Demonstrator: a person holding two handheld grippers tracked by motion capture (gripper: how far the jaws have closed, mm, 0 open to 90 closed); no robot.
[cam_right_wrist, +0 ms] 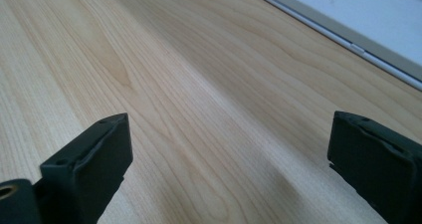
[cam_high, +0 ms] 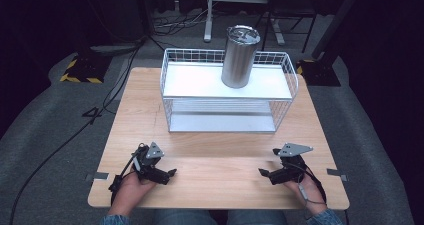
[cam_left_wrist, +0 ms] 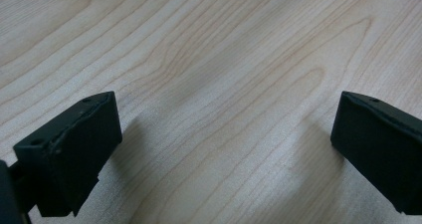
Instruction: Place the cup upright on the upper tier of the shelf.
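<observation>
A steel tumbler (cam_high: 240, 56) with a lid stands upright on the top shelf of a white wire rack (cam_high: 227, 92) at the far middle of the wooden table (cam_high: 215, 155). My left gripper (cam_high: 171, 173) rests low at the near left, held by a hand, open with nothing between its jaws. In the left gripper view the left gripper (cam_left_wrist: 224, 139) has bare wood between its wide-apart jaws. My right gripper (cam_high: 261, 172) sits at the near right, also open and empty. In the right gripper view the right gripper (cam_right_wrist: 229, 159) points over wood toward the rack's base (cam_right_wrist: 348, 40).
The rack's lower shelf (cam_high: 222, 121) holds nothing. Grey carpet surrounds the table, with cables (cam_high: 60, 150) trailing on the left and stand legs (cam_high: 207, 20) behind. Metal brackets (cam_high: 97, 176) stick out at the table's near side edges.
</observation>
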